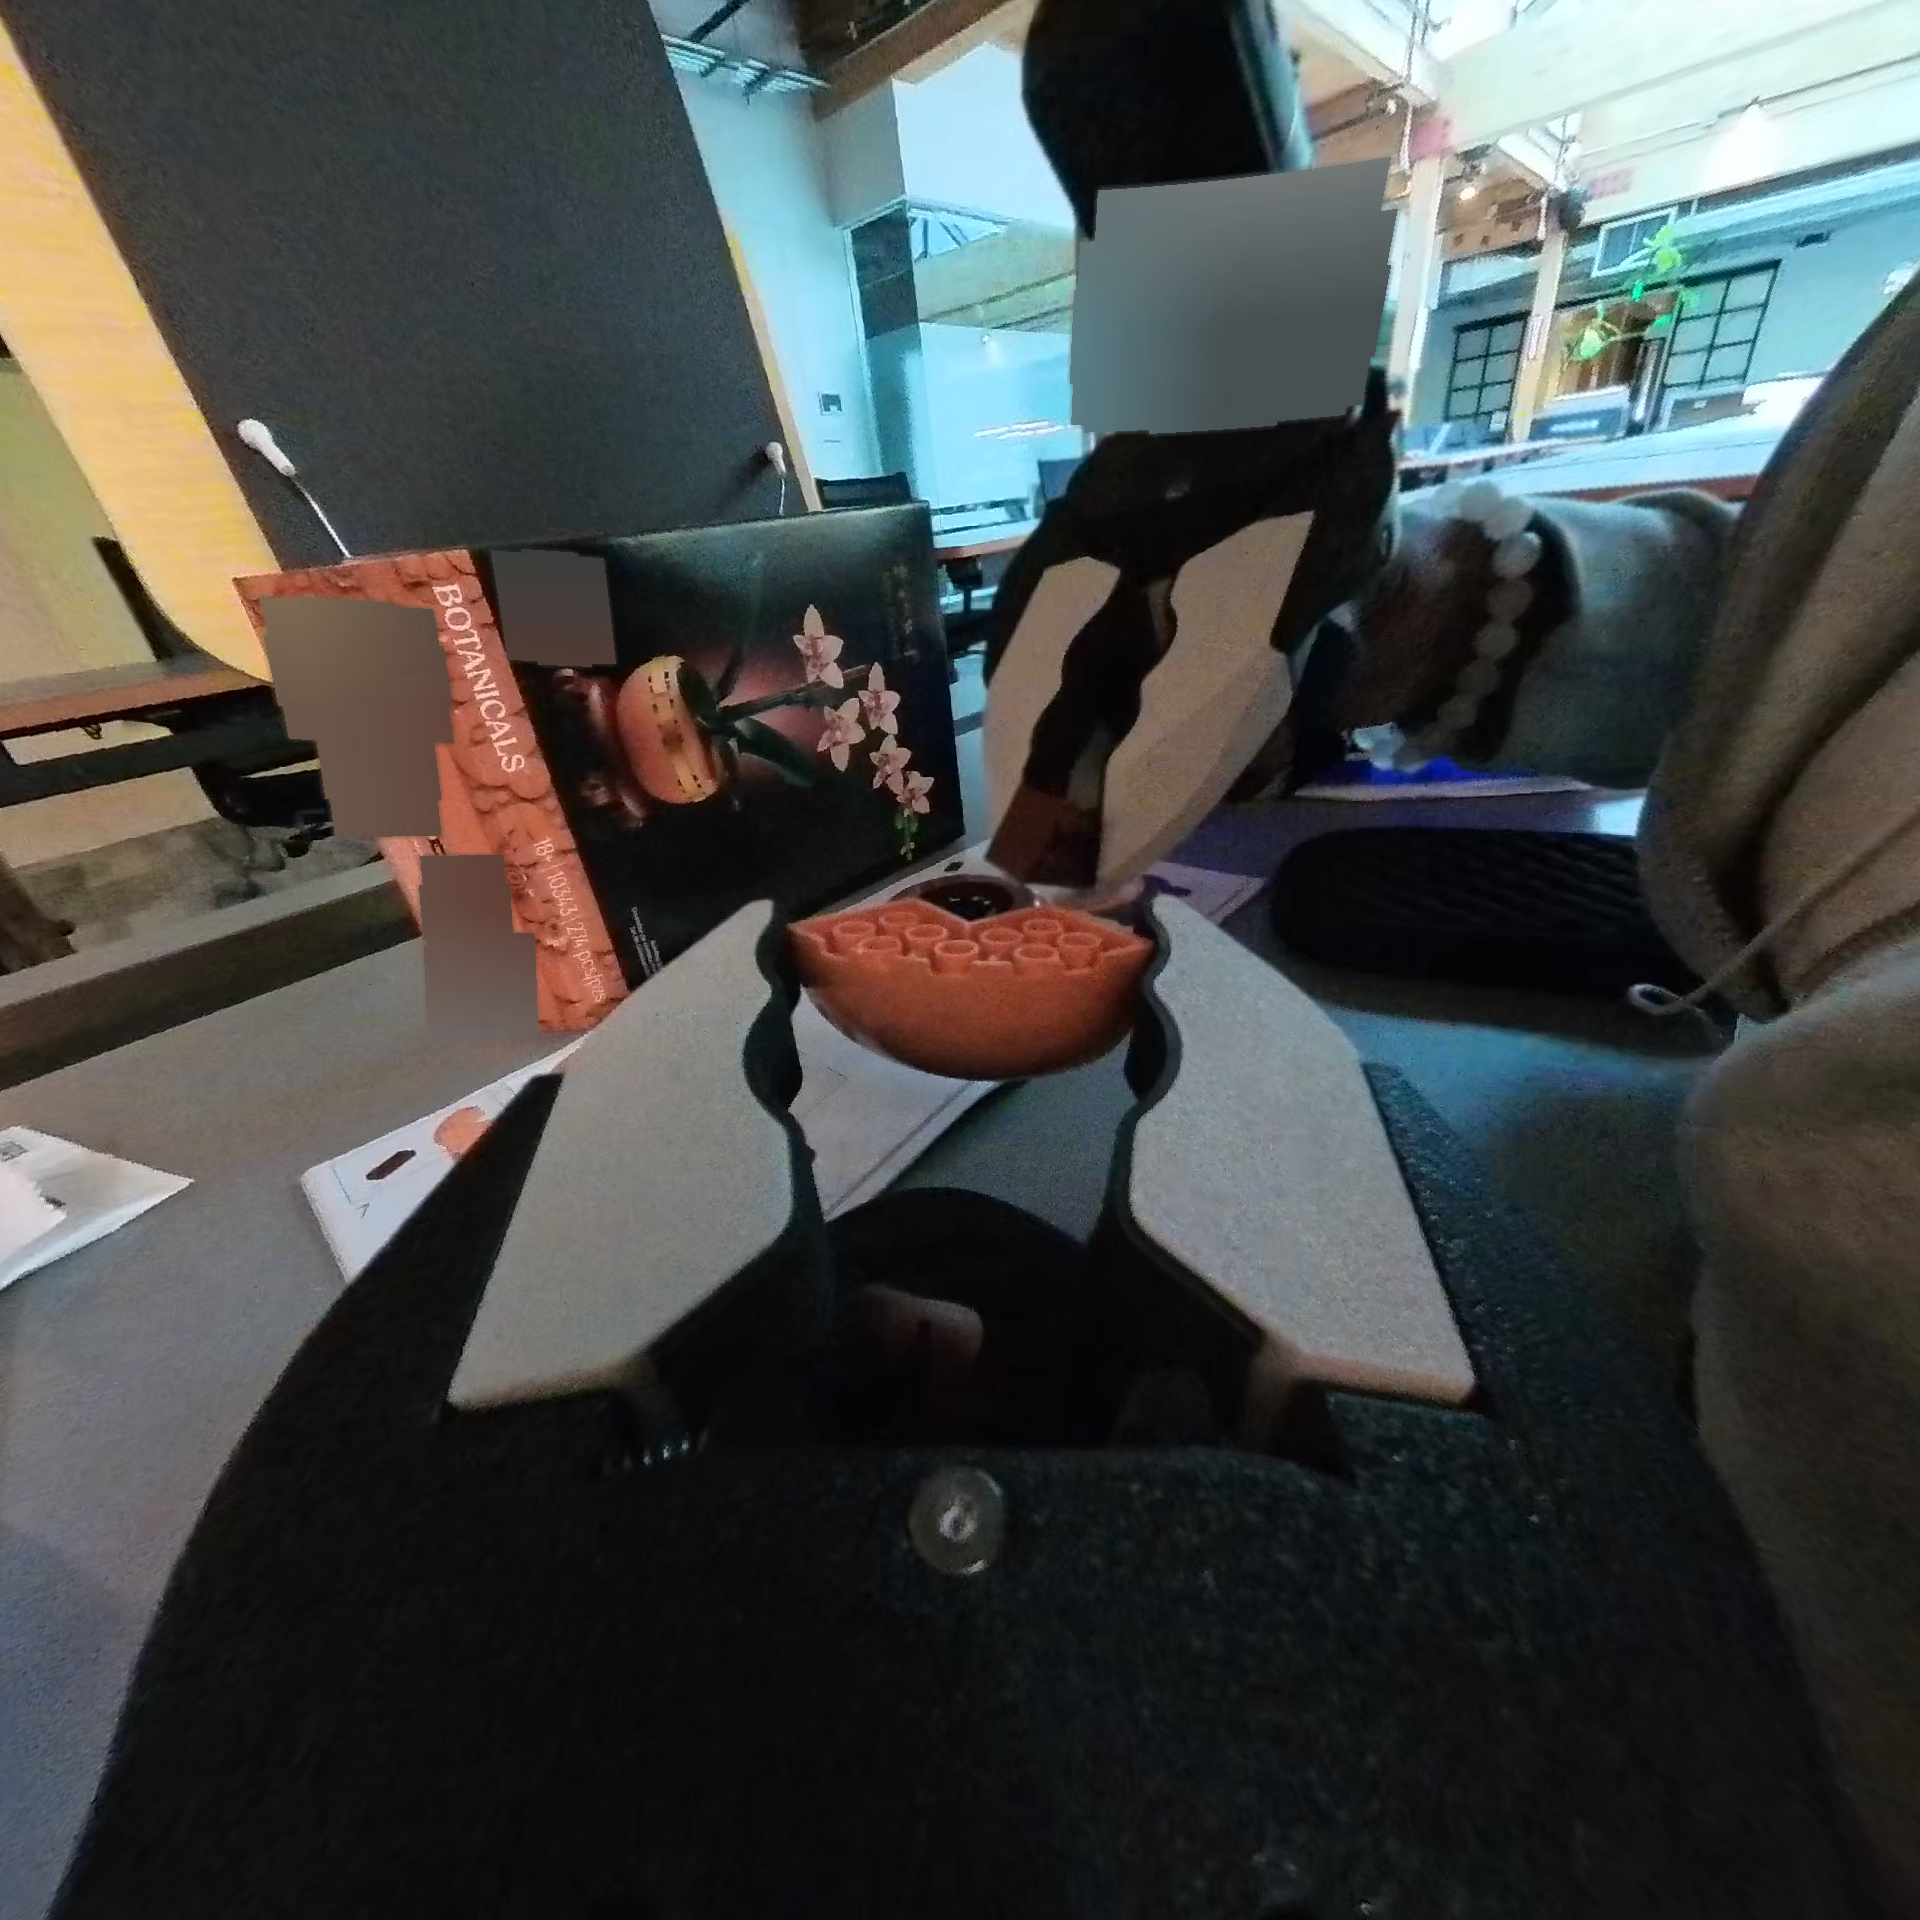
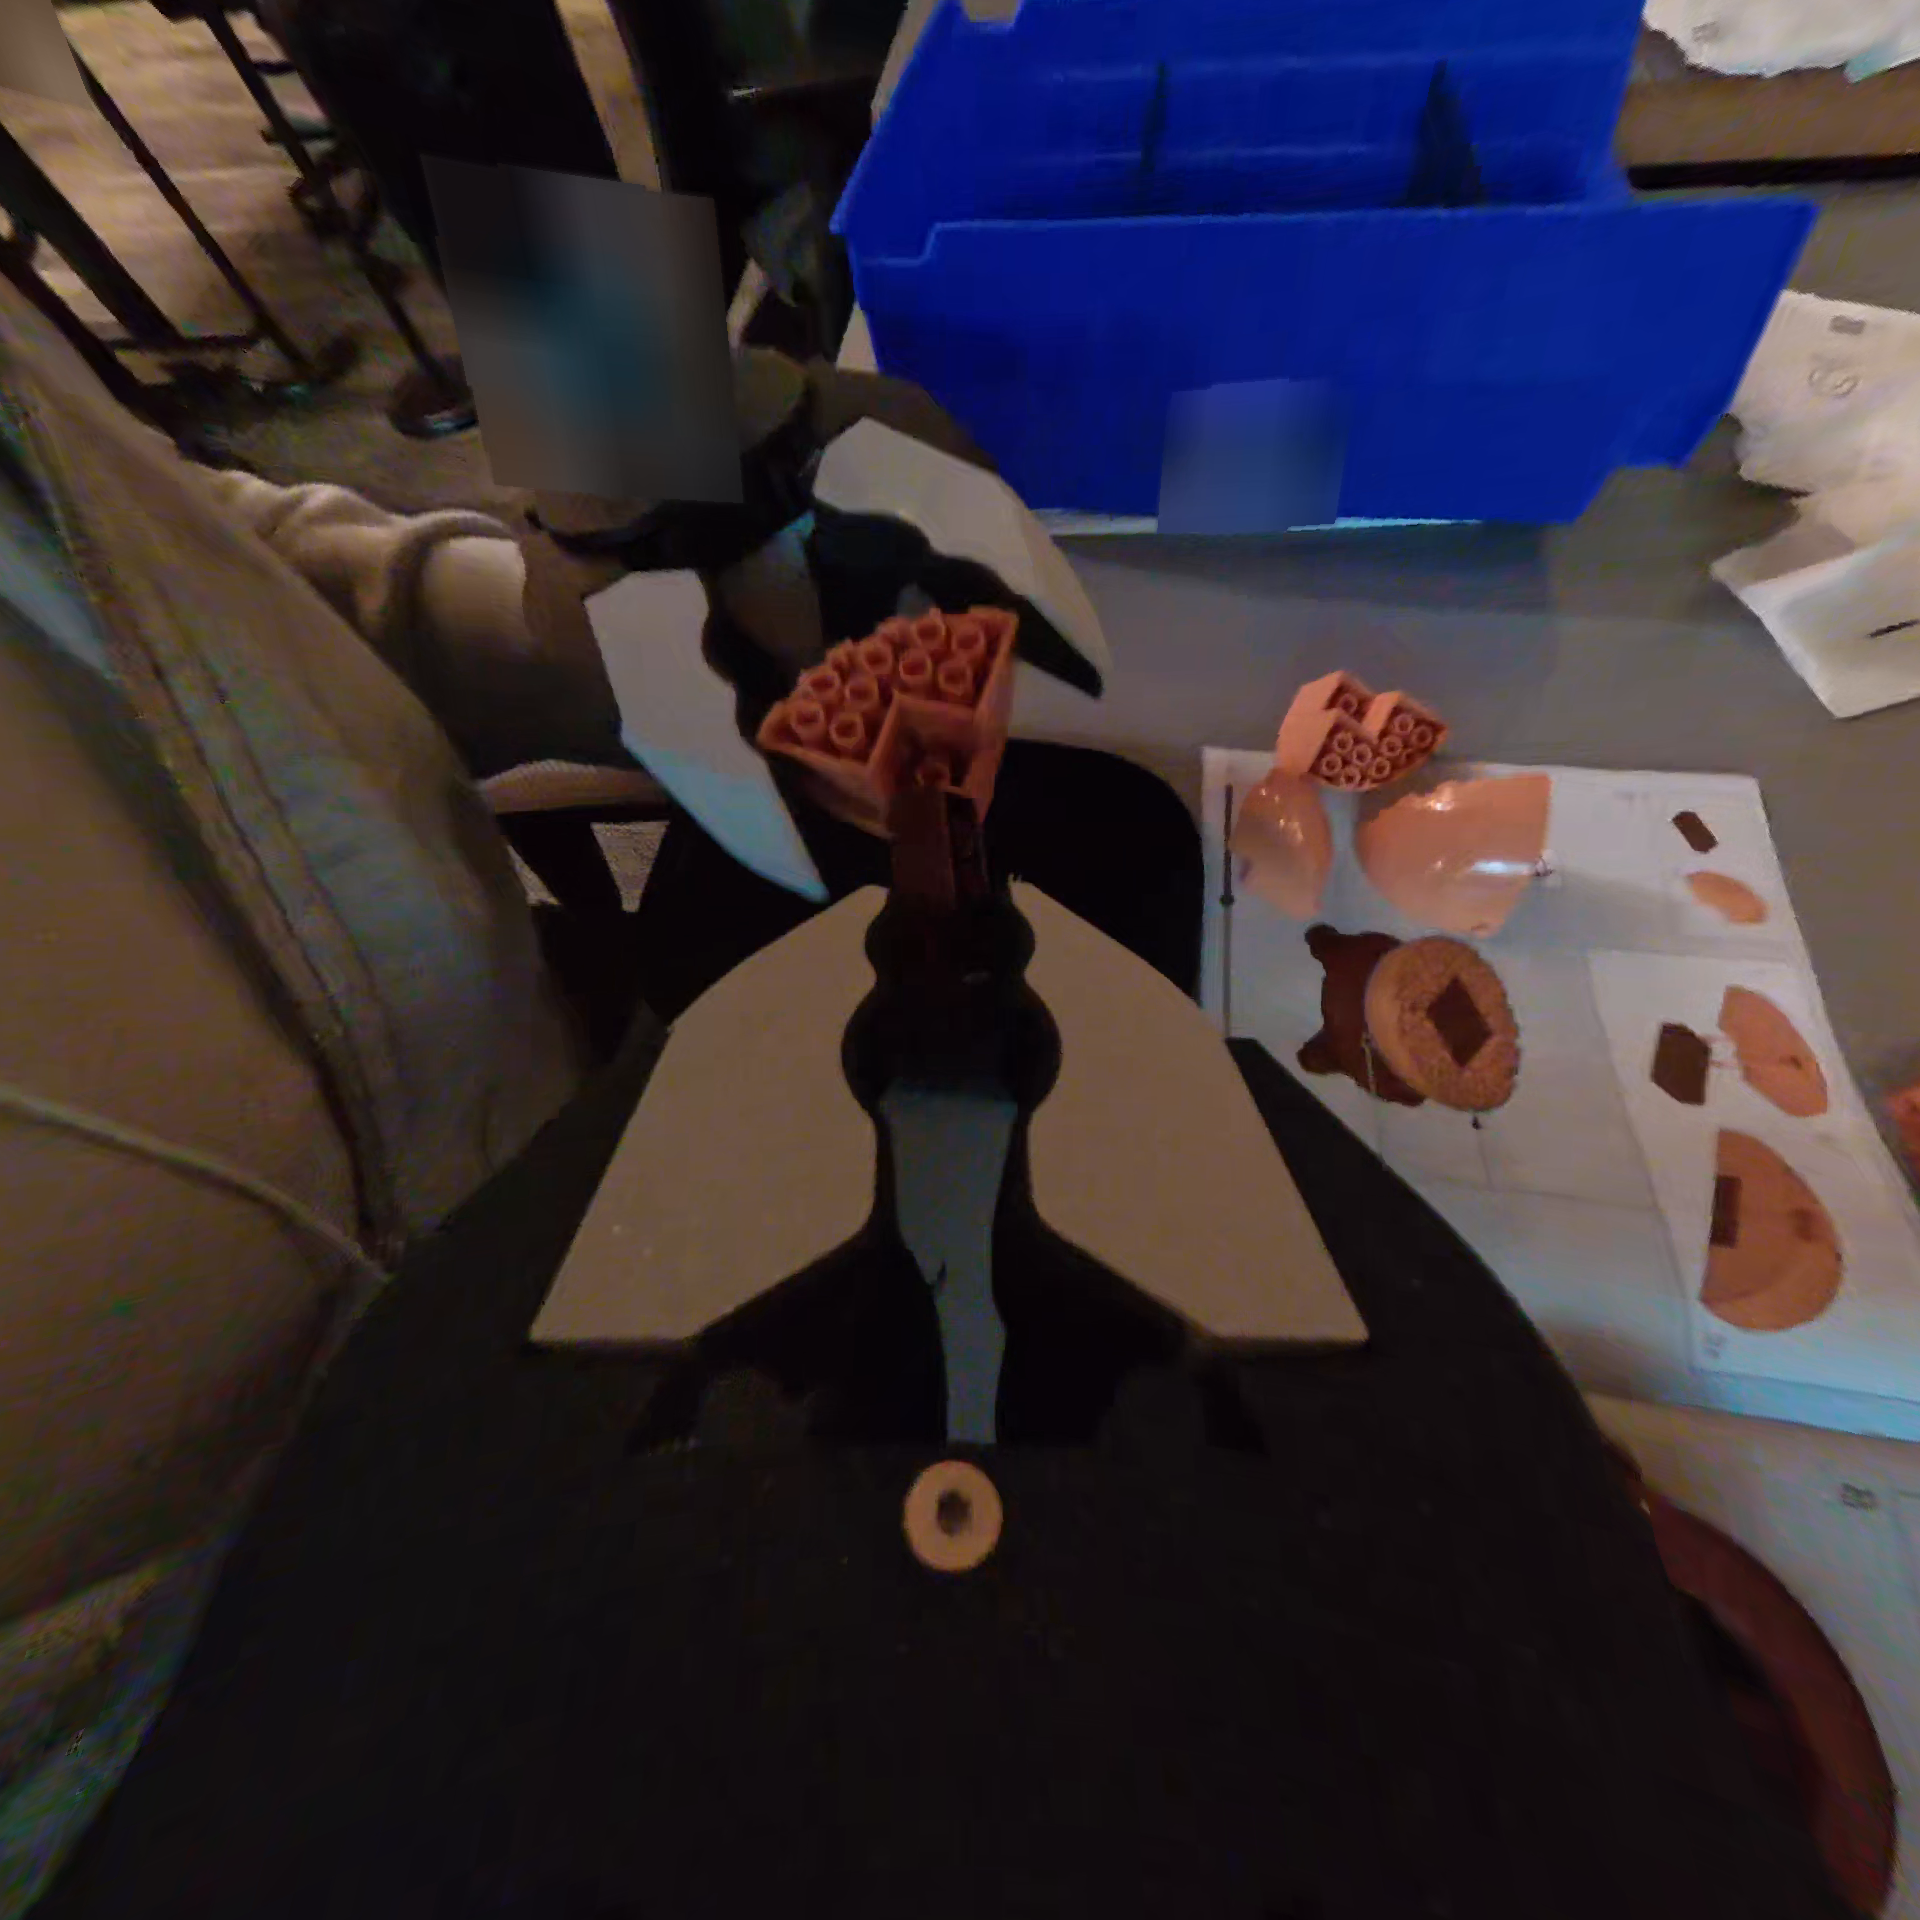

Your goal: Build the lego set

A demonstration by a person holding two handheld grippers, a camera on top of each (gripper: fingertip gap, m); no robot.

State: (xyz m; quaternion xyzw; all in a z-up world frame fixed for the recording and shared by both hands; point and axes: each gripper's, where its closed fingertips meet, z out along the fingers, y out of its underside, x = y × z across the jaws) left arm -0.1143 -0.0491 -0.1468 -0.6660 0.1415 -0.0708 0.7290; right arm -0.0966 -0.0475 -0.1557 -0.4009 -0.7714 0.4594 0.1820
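Left wrist view: the left gripper [image 1: 961, 987] pinches a salmon curved brick piece [image 1: 961, 997], studs up, both pads against its sides, so the notched top is bared to the other tool. The right gripper [image 1: 1070, 842] comes down from above, nearly shut on a dark brown piece [image 1: 1049, 831], w/ its tip just over the salmon piece's notch; whether they touch can't be told.

Right wrist view: the brown piece [image 2: 930, 842] sticks out past the close-set fingers toward the notch of the salmon piece [image 2: 894, 707]. Right of the salmon piece lies an instruction sheet [image 2: 1621, 1143] w/ more salmon shells [image 2: 1455, 852] and a tan disc [image 2: 1439, 1023] on it, prob. laid out within reach. Beyond the salmon piece stands a blue bin [image 2: 1299, 312]. Behind it in the left view stands the product box [image 1: 727, 748].
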